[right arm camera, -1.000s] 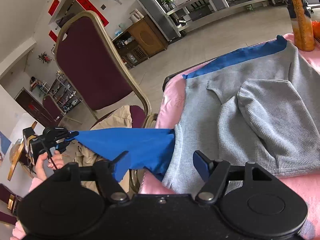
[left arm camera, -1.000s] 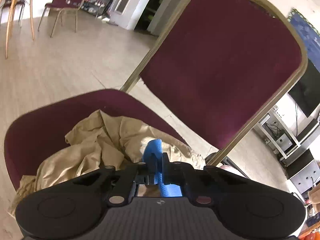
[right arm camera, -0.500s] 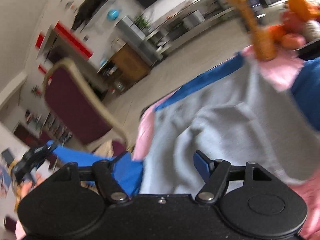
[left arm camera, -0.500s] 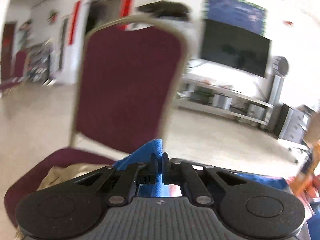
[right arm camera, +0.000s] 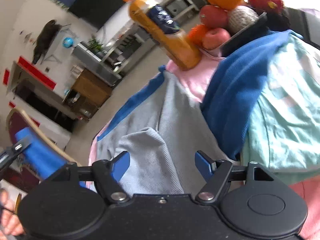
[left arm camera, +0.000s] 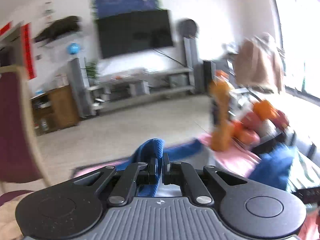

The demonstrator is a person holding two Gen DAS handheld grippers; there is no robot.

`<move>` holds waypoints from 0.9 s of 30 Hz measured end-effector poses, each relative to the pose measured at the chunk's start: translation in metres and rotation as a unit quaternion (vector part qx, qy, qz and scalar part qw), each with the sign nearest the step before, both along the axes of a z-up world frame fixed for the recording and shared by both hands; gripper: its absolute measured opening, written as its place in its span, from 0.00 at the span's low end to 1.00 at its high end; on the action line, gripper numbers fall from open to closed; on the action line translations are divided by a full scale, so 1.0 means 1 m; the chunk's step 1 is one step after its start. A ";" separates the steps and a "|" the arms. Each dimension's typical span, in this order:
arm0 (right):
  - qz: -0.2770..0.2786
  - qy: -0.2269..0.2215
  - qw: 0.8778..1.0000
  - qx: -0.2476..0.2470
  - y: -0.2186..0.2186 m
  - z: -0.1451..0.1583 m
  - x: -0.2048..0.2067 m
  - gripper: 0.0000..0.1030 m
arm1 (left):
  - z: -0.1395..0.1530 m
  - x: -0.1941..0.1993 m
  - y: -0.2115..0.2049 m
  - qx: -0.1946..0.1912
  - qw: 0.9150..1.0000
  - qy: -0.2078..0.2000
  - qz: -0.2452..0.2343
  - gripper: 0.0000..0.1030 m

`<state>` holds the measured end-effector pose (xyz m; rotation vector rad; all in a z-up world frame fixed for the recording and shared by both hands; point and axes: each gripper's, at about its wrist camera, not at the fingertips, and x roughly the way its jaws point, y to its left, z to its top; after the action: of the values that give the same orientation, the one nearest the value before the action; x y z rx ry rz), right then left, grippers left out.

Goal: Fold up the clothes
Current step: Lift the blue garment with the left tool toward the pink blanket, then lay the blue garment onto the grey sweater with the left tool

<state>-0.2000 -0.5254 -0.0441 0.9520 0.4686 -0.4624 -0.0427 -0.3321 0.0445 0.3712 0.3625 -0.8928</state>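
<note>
My left gripper (left arm camera: 159,161) is shut on a fold of blue cloth (left arm camera: 152,146), which bunches up above the pads; this view is blurred. In the right wrist view the left gripper (right arm camera: 17,147) shows at the far left with the blue cloth (right arm camera: 39,155) hanging from it. A grey knit sweater (right arm camera: 160,140) lies on the pink tablecloth (right arm camera: 192,80), with a blue strip (right arm camera: 136,108) along its far edge. My right gripper (right arm camera: 163,161) hovers open just above the sweater, nothing between its fingers.
A stack with a dark blue garment (right arm camera: 236,92) and a mint one (right arm camera: 284,120) lies right of the sweater. Behind stand an orange juice bottle (right arm camera: 166,34) and a fruit tray (right arm camera: 246,30). A maroon chair (left arm camera: 12,130) is left of the table.
The left gripper swung from the chair with the beige garment toward the table, keeping hold of the blue cloth. The right gripper moved right and lower over the grey sweater, toward the stack.
</note>
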 end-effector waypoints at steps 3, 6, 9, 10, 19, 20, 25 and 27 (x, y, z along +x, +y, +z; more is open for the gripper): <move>0.000 0.018 0.999 -0.039 0.003 0.003 0.002 0.69 | -0.051 -0.011 -0.041 0.072 0.996 0.041 -0.010 0.19; -0.001 0.034 0.999 -0.039 0.001 -0.001 0.003 0.69 | -0.093 -0.017 -0.057 0.129 0.989 0.075 -0.014 0.27; 0.000 0.036 0.999 -0.036 -0.001 -0.003 0.000 0.69 | -0.091 -0.021 -0.041 0.123 0.989 0.080 -0.022 0.32; 0.000 0.038 0.999 -0.036 -0.001 -0.003 -0.002 0.69 | -0.085 -0.018 -0.029 0.114 0.991 0.074 -0.020 0.35; 0.046 0.067 0.995 -0.053 0.013 -0.008 0.022 0.69 | -0.067 0.067 0.095 0.095 0.989 0.038 0.103 0.32; 0.059 0.069 0.994 -0.053 0.016 -0.009 0.028 0.68 | -0.072 0.080 0.109 0.099 0.987 0.046 0.121 0.28; 0.161 0.092 0.980 -0.067 0.035 -0.017 0.067 0.40 | -0.107 0.113 0.149 0.106 0.979 0.101 0.145 0.21; 0.203 0.108 0.969 -0.095 0.048 -0.021 0.080 0.39 | -0.120 0.116 0.152 0.105 0.977 0.114 0.145 0.21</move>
<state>-0.1199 -0.4773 -0.0646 0.6005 0.7847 -0.2327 0.0734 -0.1803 -0.0752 0.3988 0.7088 -0.6116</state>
